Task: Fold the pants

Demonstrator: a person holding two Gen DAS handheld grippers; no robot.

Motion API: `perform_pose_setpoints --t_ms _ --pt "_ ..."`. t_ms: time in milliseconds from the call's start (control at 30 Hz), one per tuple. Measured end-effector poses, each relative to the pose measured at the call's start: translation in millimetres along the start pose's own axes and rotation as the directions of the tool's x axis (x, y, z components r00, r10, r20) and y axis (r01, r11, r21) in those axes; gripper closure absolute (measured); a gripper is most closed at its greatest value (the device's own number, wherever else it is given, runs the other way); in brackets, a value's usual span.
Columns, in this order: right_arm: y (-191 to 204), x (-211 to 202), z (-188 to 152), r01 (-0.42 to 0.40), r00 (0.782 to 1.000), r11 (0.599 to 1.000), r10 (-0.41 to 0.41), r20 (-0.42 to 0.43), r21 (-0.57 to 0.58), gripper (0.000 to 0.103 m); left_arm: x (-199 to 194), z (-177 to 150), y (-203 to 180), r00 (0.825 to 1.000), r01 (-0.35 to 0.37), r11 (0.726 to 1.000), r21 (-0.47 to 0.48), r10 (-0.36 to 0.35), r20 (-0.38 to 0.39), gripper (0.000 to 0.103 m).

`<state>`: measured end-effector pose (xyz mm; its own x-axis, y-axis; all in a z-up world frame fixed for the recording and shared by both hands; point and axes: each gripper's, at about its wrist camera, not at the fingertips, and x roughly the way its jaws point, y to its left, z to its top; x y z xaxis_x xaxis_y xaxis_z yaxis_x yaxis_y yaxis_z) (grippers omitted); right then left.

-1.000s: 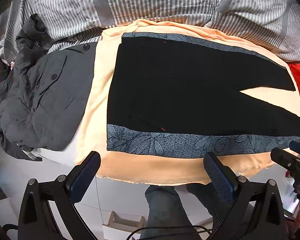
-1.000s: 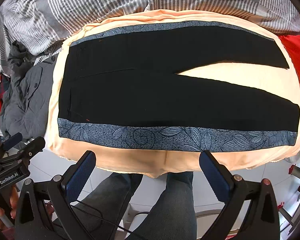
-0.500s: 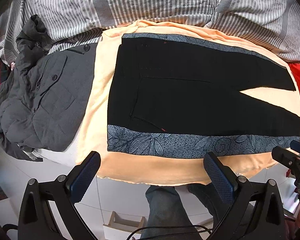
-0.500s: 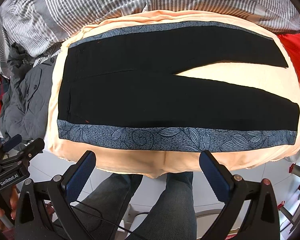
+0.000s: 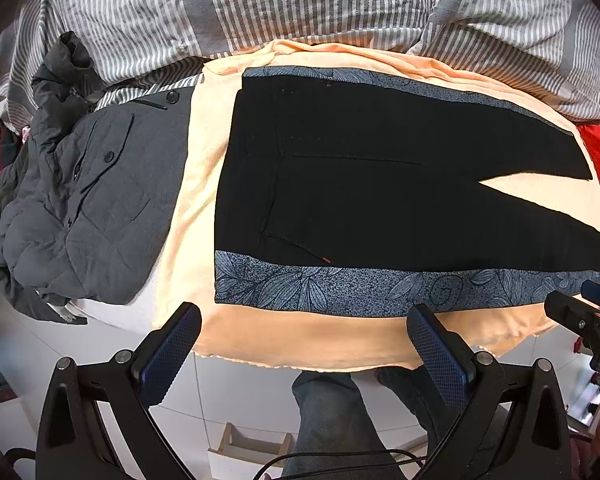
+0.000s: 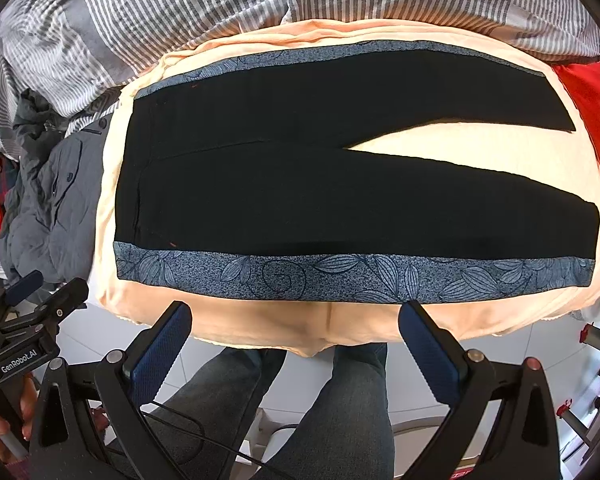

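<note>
Now pants [image 5: 380,184] flat, both tools [image 5: 304,344] [image 6: 296,340] spread off near edge.

Left gripper [image 5: 304,350] held level with jaws spread wide, nothing gripped between the blue textured pads [image 5: 171,354], right gripper [image 6: 294,346] likewise held level and spread wide, nothing gripped, operator's jean-clad legs [image 6: 332,412] seen below both

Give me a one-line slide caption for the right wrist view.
Open right gripper hovers before black pants spread flat on a peach sheet, legs apart.
</note>
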<state>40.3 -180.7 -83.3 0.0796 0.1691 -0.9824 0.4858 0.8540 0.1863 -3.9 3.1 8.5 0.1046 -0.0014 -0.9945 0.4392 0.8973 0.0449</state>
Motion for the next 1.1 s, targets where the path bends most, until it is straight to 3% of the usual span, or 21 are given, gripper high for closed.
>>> perform_pose_setpoints --t_ms 1100 --pt "-13 -5 0 -0.038 0.999 0.999 0.038 0.023 0.002 0.0 -3 -1 -10 1.0 -0.027 0.999 -0.035 0.027 0.004 0.0"
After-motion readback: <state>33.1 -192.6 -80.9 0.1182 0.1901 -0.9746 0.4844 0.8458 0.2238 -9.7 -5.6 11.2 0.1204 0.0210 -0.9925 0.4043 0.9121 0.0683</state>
